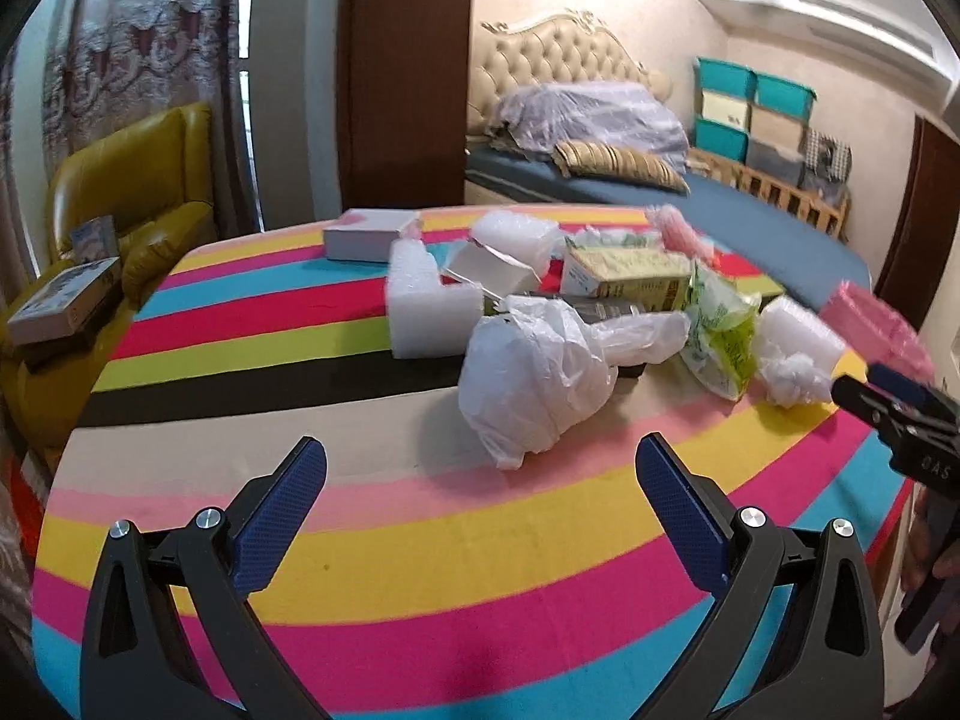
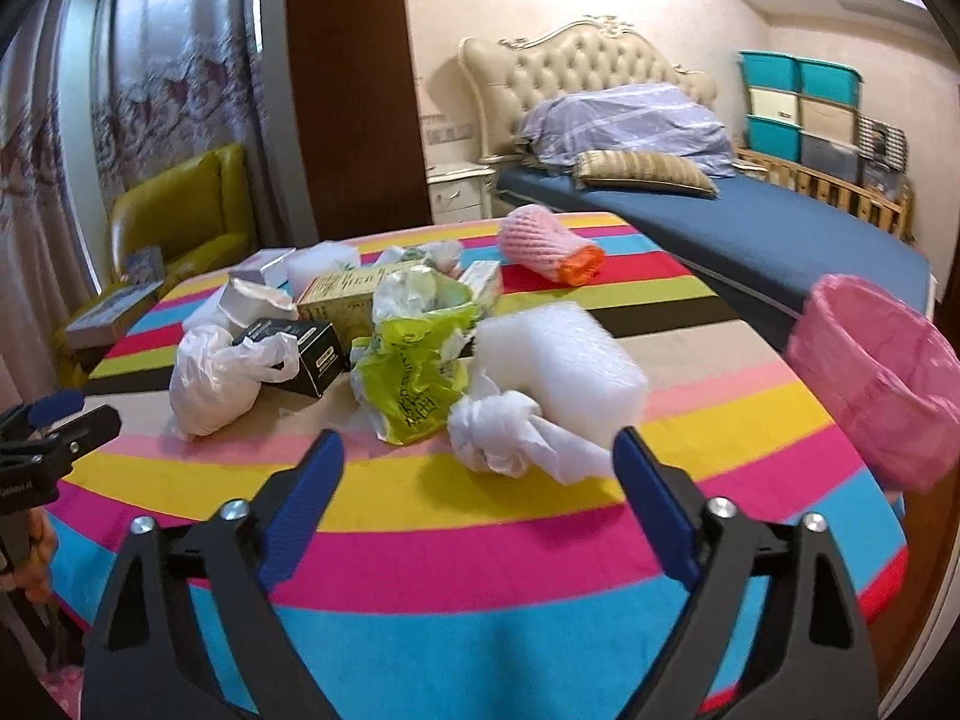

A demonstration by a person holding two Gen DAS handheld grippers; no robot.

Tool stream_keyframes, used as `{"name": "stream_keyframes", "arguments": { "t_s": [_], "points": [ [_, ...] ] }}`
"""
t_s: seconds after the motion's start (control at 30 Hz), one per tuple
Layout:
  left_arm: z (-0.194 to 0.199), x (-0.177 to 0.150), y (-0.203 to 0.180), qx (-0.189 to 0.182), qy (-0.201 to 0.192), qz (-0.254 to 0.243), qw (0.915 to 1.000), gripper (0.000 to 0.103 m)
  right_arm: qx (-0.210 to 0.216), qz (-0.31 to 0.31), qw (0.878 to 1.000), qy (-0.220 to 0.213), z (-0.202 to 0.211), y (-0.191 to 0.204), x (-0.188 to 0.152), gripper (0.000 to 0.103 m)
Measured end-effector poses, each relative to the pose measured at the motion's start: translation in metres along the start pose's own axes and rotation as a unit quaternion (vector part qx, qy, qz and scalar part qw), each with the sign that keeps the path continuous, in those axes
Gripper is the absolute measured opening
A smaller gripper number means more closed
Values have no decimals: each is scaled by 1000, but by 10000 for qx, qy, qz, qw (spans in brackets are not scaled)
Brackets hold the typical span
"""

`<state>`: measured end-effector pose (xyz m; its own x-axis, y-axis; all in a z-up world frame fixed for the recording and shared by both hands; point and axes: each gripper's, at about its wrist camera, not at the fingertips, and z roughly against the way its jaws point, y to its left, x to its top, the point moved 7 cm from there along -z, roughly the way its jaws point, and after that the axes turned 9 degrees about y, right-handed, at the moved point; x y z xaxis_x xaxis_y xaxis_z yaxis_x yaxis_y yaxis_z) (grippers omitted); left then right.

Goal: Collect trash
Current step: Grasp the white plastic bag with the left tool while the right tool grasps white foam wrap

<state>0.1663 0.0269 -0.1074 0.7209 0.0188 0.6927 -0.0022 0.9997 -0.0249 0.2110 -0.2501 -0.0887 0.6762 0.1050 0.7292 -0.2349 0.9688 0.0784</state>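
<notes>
Approach step, I judge: both the left gripper (image 1: 480,504) and right gripper (image 2: 480,492) hang spread and empty over the striped bench (image 2: 480,552), so next the right should close on the crumpled white wrapper (image 2: 510,432) for the pink bin (image 2: 882,372).

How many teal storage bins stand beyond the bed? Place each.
3: top left teal bin, top right teal bin, lower left teal bin, all in one stack; others may be hidden.

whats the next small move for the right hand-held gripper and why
Probably ease the right hand-held gripper forward and down onto the crumpled white tissue wad. Its jaws stand open and empty, the wad lies nearest, just ahead of the fingertips, and the pink-lined bin waits to the right for the drop.
</notes>
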Motion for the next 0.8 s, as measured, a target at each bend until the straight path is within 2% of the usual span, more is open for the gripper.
{"name": "stream_keyframes", "arguments": {
  "t_s": [0.1,0.4,0.43,0.63,0.7,0.77,0.8],
  "points": [
    [-13,5,-5,14,93,-146,9998,97,20,76,9998,160,-14,1,6,72],
    [-44,18,-8,-299,386,21,9988,97,129,182,9966,790,-53,-5,10,43],
    [-47,19,-11,-257,395,-35,9989,97,126,170,9965,808,-54,-6,8,37],
    [-58,30,-23,-90,354,-202,9991,96,169,240,9970,712,-48,-9,-2,27],
    [-61,33,-27,-59,314,-253,9992,92,180,241,9975,641,-41,-8,-5,26],
    [-65,36,-32,-43,330,-356,9988,77,216,198,9980,553,-34,-8,-9,26],
    [-67,36,-34,-52,364,-385,9986,75,250,171,9982,521,-31,-9,-10,26]
  ]
}}
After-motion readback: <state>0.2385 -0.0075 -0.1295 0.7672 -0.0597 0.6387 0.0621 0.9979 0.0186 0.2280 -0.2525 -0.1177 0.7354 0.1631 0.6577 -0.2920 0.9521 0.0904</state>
